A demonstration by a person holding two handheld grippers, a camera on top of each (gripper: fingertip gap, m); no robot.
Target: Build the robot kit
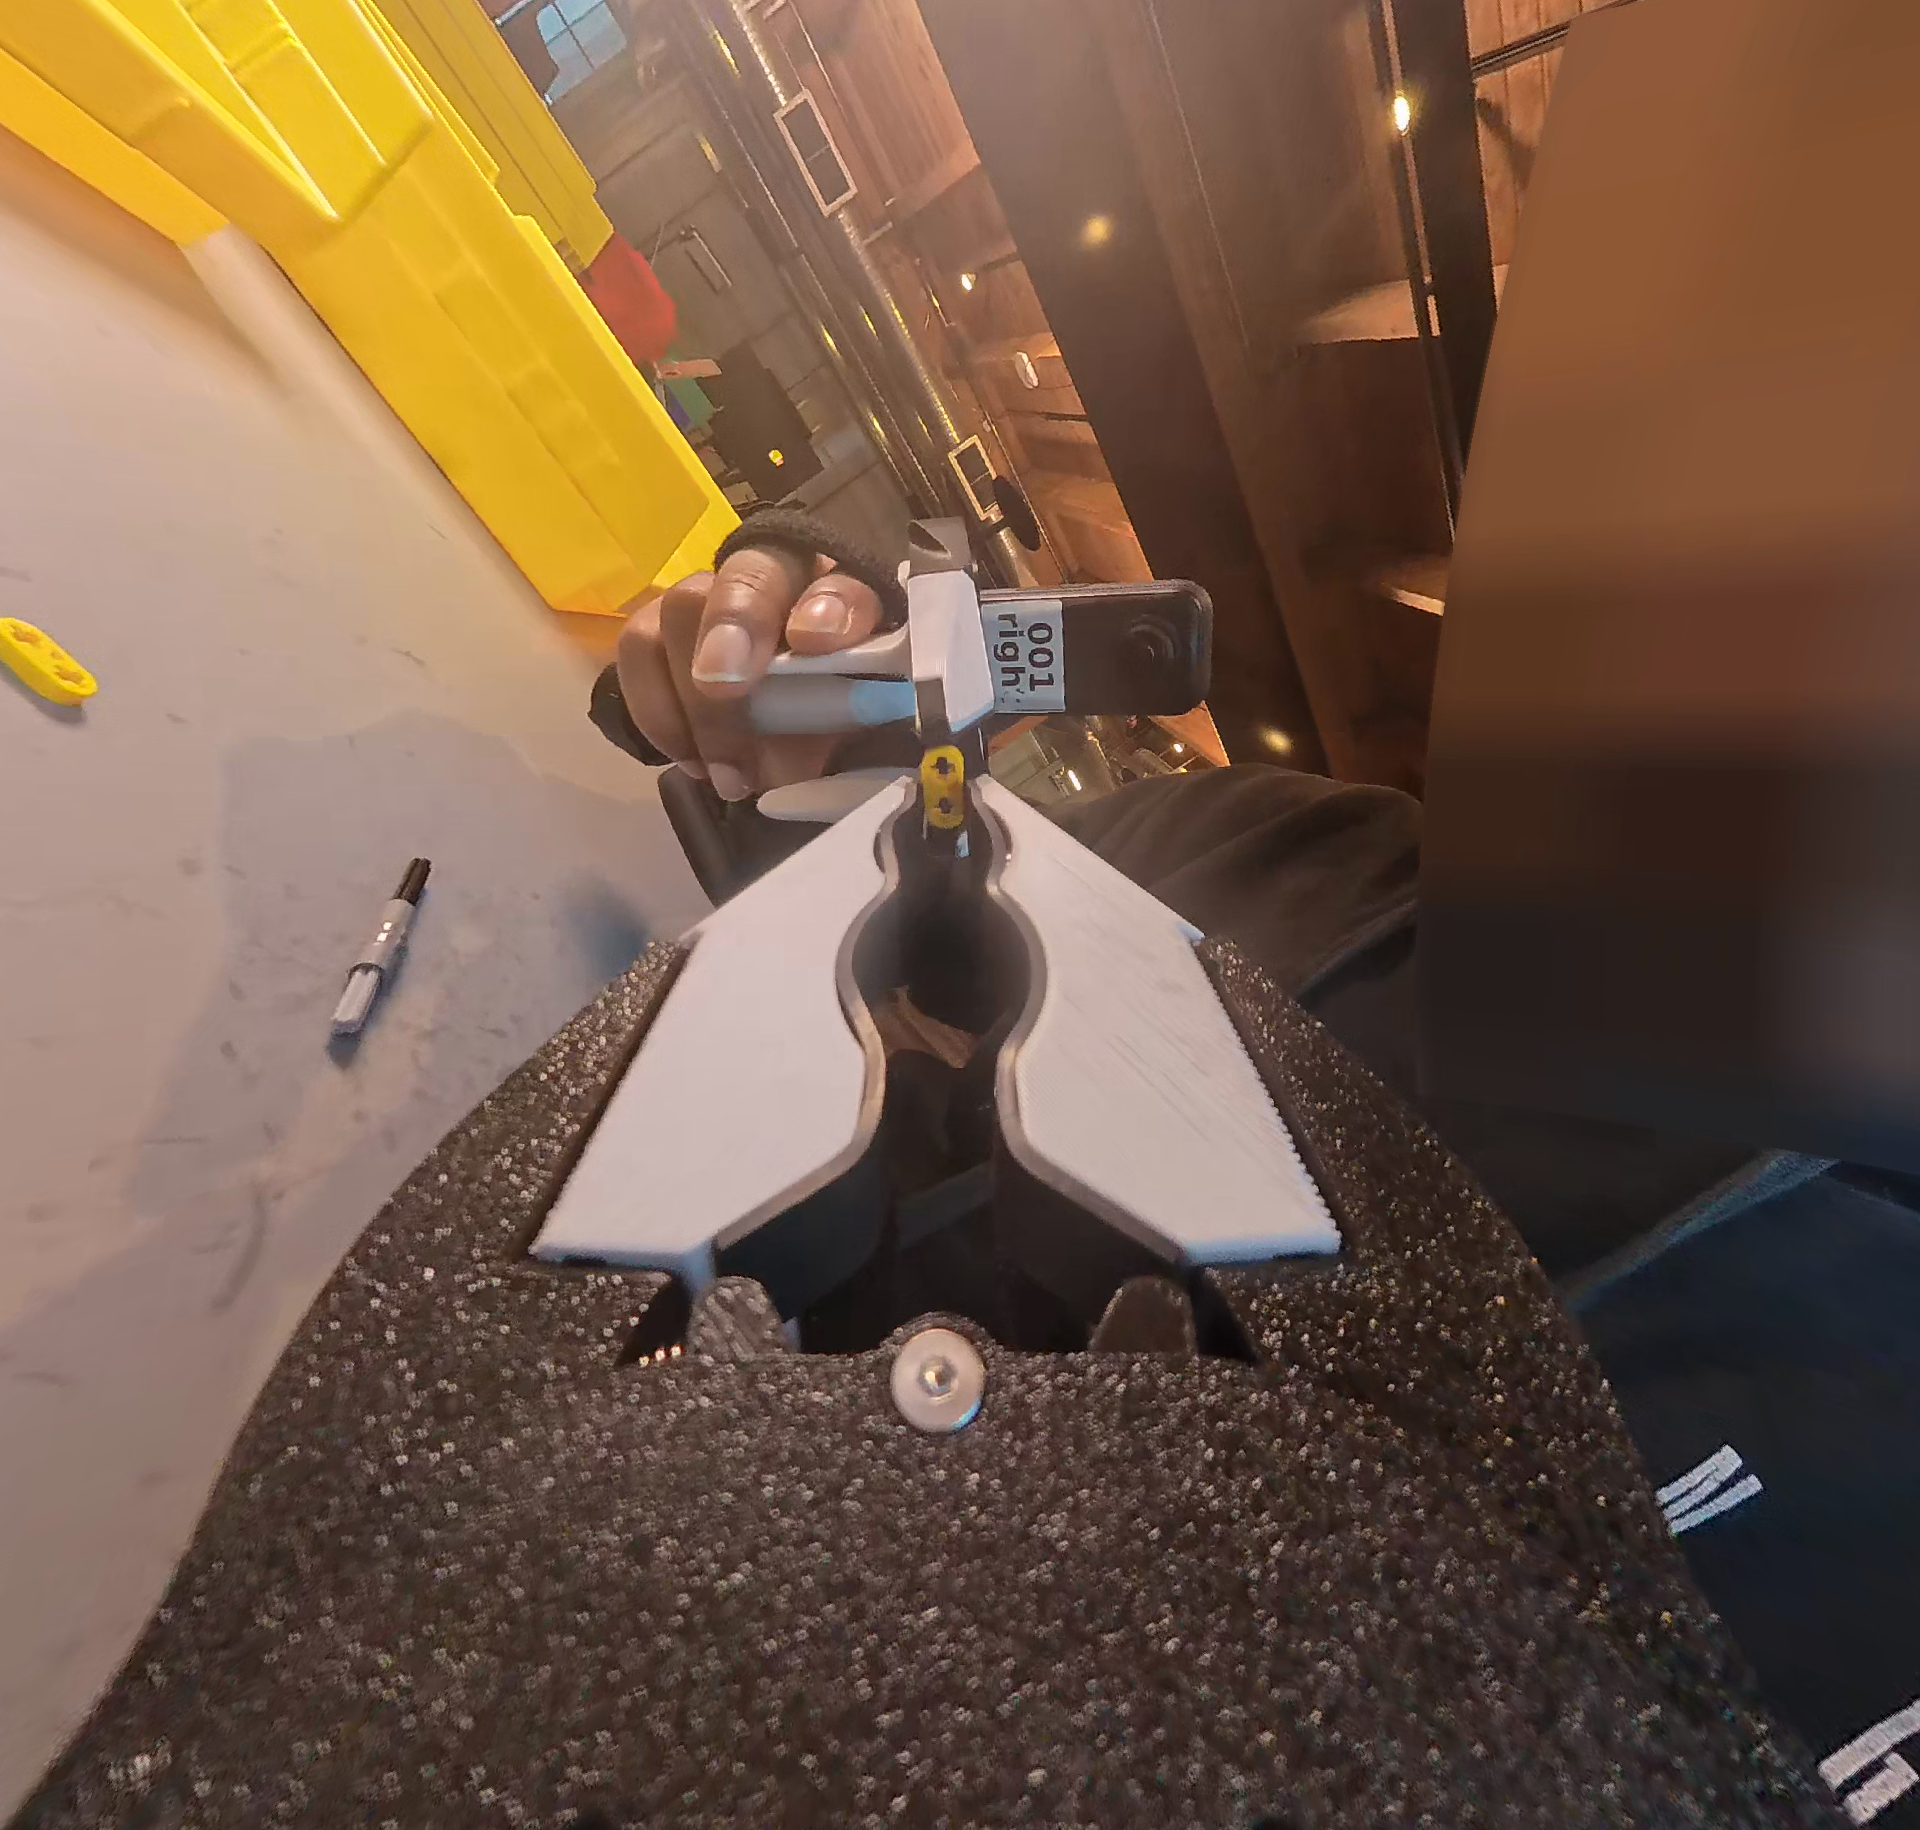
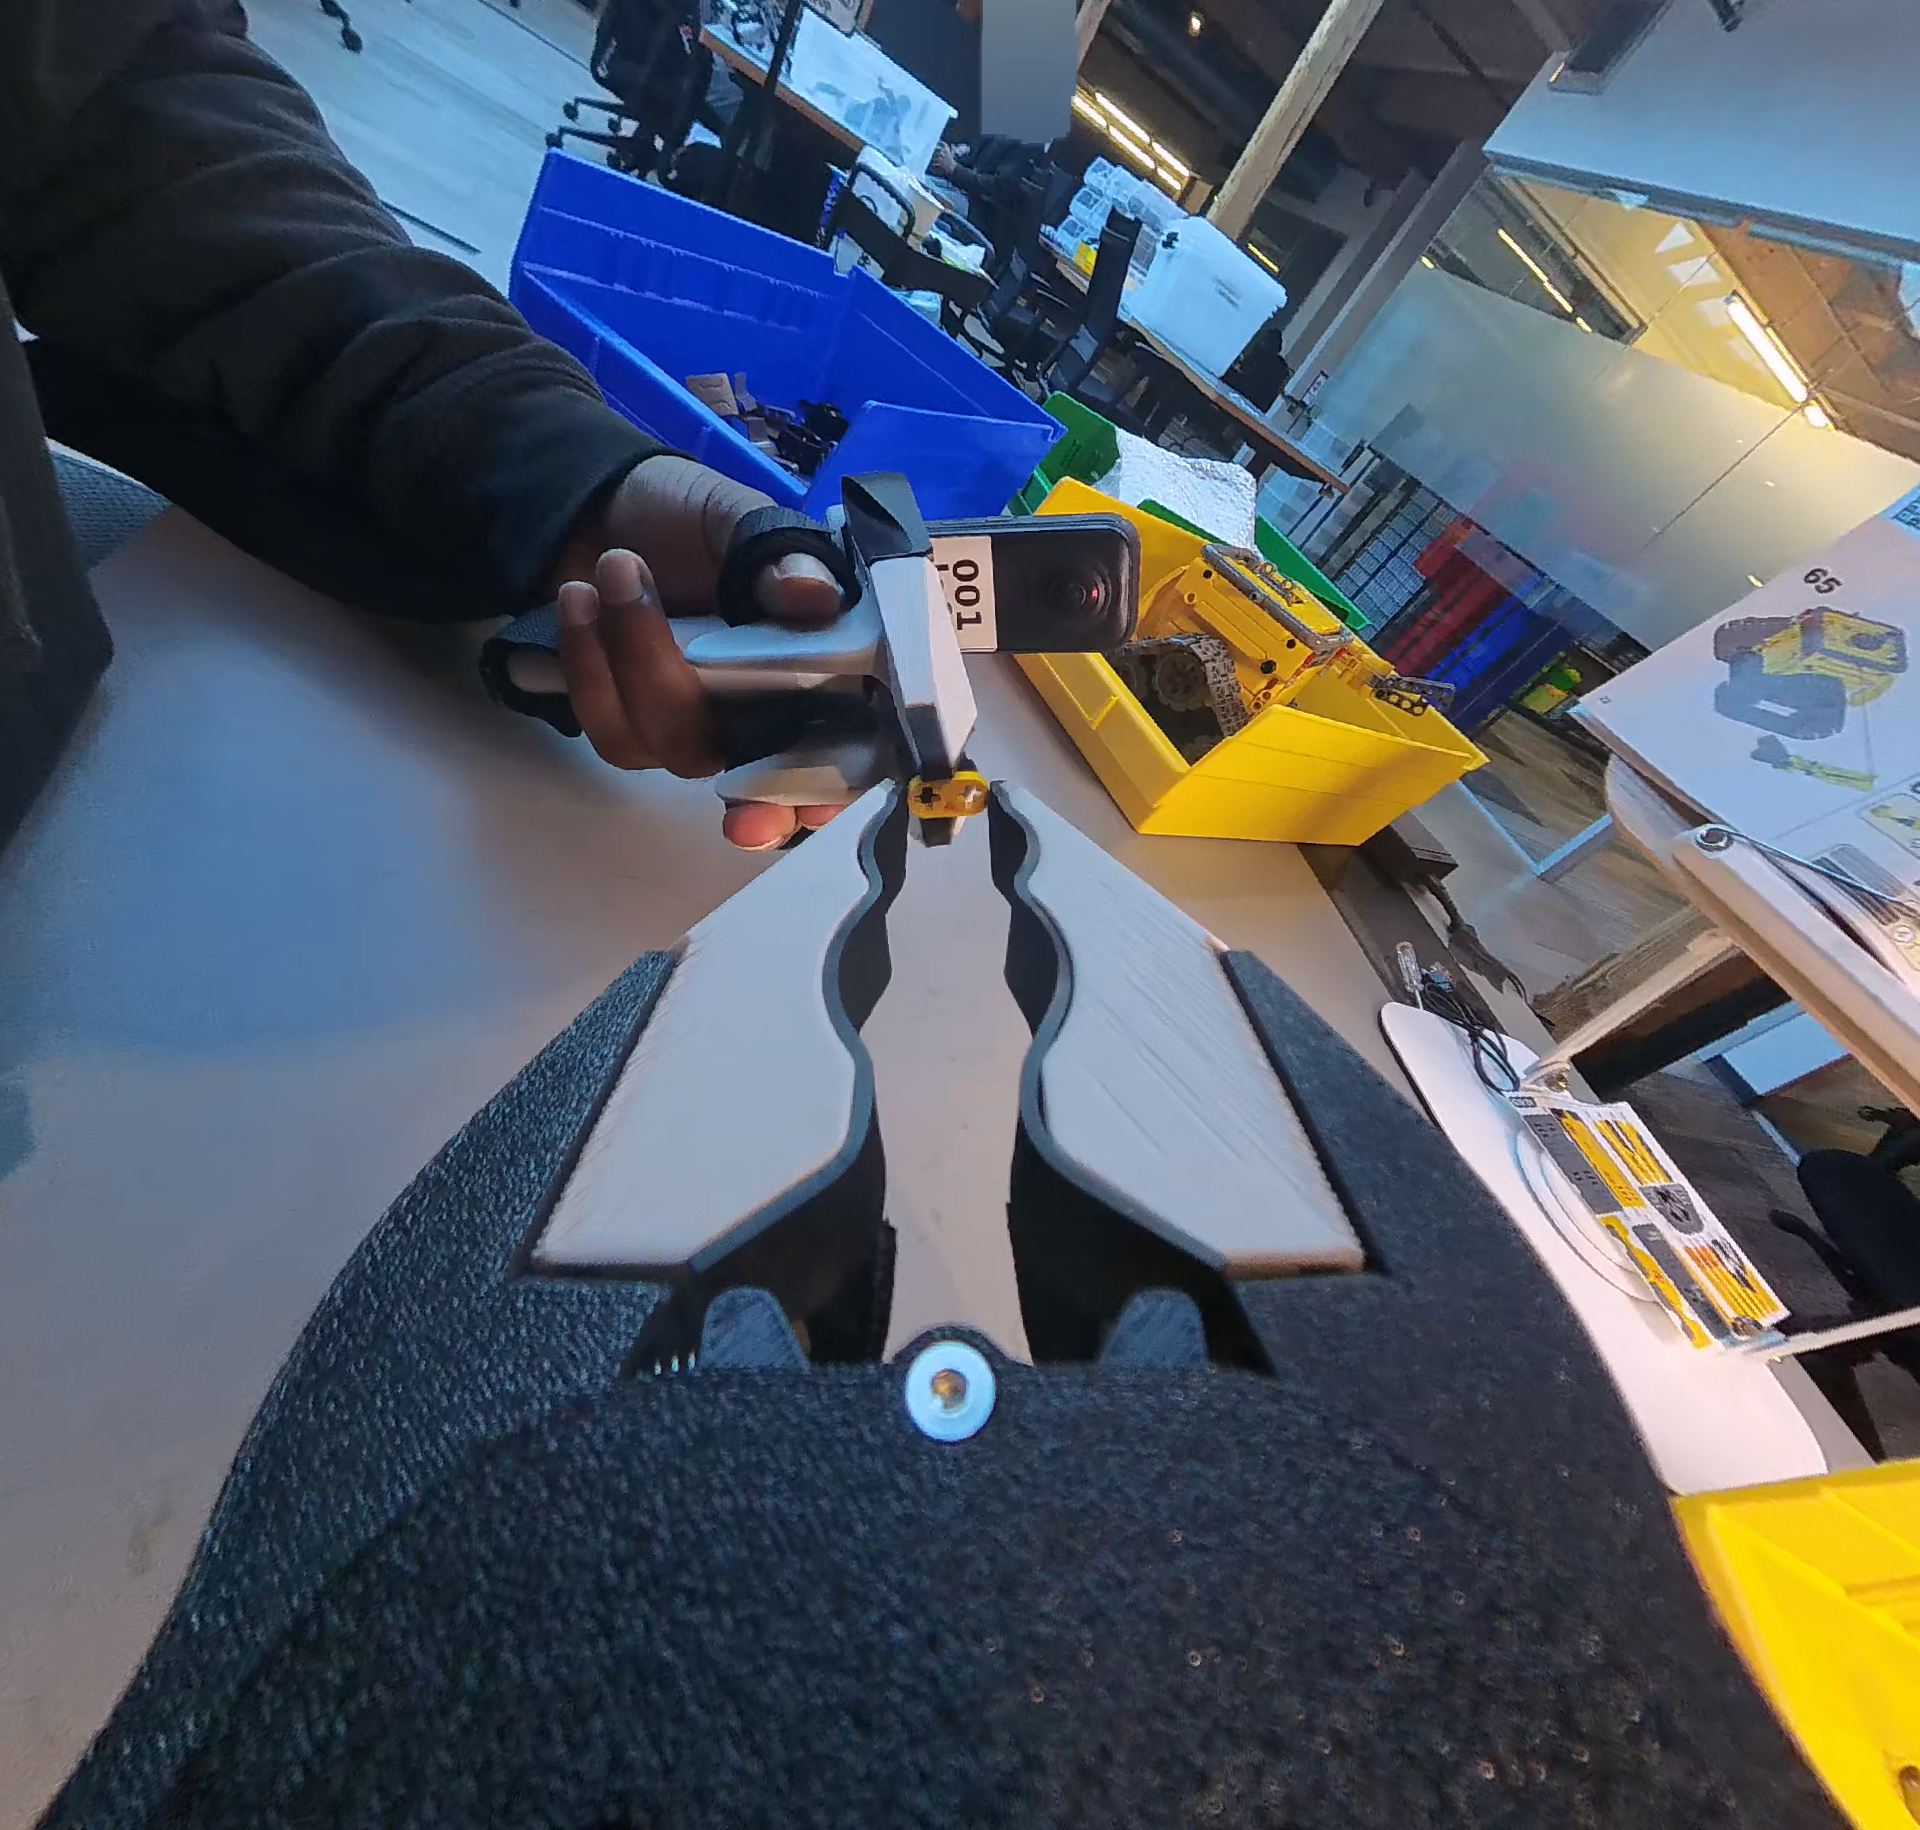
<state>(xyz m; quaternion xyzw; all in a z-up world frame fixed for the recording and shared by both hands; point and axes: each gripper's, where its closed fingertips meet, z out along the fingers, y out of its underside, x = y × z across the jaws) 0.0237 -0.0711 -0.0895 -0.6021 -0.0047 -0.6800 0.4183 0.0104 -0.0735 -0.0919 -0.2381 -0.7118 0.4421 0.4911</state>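
Where the two grippers meet tip to tip above the table (image 1: 208, 845), a small yellow holed piece (image 1: 943, 788) sits between them.
The left gripper (image 1: 940, 806) is drawn narrow, the piece pinched at its tips. The right gripper (image 2: 943, 812) stands slightly wider about the same piece; whether it grips cannot be told. A second yellow piece (image 1: 47, 660) and a grey pin (image 1: 379, 949) lie well apart on the table.

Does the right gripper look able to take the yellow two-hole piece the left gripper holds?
Probably yes. The right gripper is open, its fingertips flanking the yellow two-hole piece, which sticks out of the shut left gripper; nothing shows between them.
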